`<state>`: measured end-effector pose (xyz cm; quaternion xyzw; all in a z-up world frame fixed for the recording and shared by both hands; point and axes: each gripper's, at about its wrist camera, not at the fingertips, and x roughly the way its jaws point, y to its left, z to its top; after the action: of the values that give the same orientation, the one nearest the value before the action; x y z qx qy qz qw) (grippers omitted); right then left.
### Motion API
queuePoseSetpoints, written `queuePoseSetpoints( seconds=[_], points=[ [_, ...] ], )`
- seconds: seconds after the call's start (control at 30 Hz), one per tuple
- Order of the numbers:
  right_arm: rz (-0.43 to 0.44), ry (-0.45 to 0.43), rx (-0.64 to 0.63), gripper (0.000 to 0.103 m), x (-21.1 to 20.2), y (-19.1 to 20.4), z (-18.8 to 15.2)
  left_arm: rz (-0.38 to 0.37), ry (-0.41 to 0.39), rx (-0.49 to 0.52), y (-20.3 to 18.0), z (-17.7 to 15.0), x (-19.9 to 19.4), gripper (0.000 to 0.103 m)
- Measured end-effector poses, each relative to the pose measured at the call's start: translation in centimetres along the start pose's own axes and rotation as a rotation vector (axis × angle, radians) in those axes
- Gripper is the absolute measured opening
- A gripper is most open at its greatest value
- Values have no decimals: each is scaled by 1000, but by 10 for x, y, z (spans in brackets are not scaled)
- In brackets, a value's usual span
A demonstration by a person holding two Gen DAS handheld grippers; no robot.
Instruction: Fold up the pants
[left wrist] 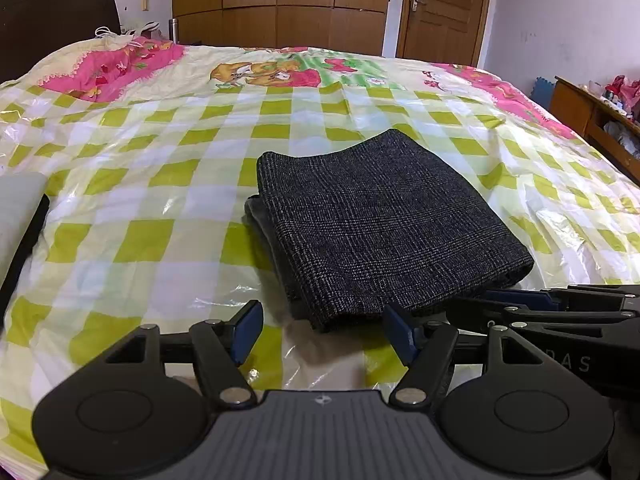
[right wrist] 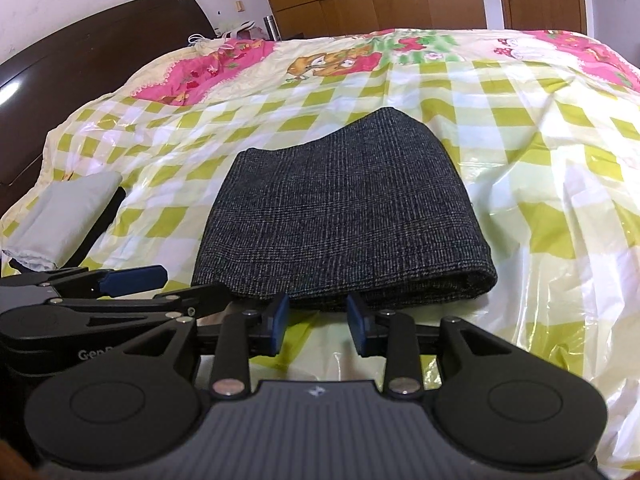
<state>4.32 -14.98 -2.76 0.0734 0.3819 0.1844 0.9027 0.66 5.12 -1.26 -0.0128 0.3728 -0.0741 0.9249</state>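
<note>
The dark grey checked pants [left wrist: 384,224] lie folded into a compact rectangle on the bed, also in the right wrist view [right wrist: 340,208]. My left gripper [left wrist: 322,334] is open and empty, just short of the bundle's near edge. My right gripper [right wrist: 318,322] is open and empty, its blue pads close to the bundle's near folded edge without holding it. The right gripper shows in the left wrist view [left wrist: 540,308] at lower right; the left gripper shows in the right wrist view [right wrist: 120,284] at lower left.
The bed is covered by a yellow-green checked sheet under clear plastic [left wrist: 160,184]. A folded light grey cloth [right wrist: 68,216] lies at the left. A dark headboard [right wrist: 80,60], wooden wardrobe [left wrist: 280,4], door [left wrist: 444,8] and a side cabinet [left wrist: 592,116] surround the bed.
</note>
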Motion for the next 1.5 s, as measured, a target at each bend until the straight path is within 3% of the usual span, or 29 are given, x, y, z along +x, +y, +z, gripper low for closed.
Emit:
queuePoseSetpoints(
  seconds=[1.5],
  points=[
    [-57,1,48,38,-16,0,-9,18,42,10,-7,-4,-6,88]
  ],
)
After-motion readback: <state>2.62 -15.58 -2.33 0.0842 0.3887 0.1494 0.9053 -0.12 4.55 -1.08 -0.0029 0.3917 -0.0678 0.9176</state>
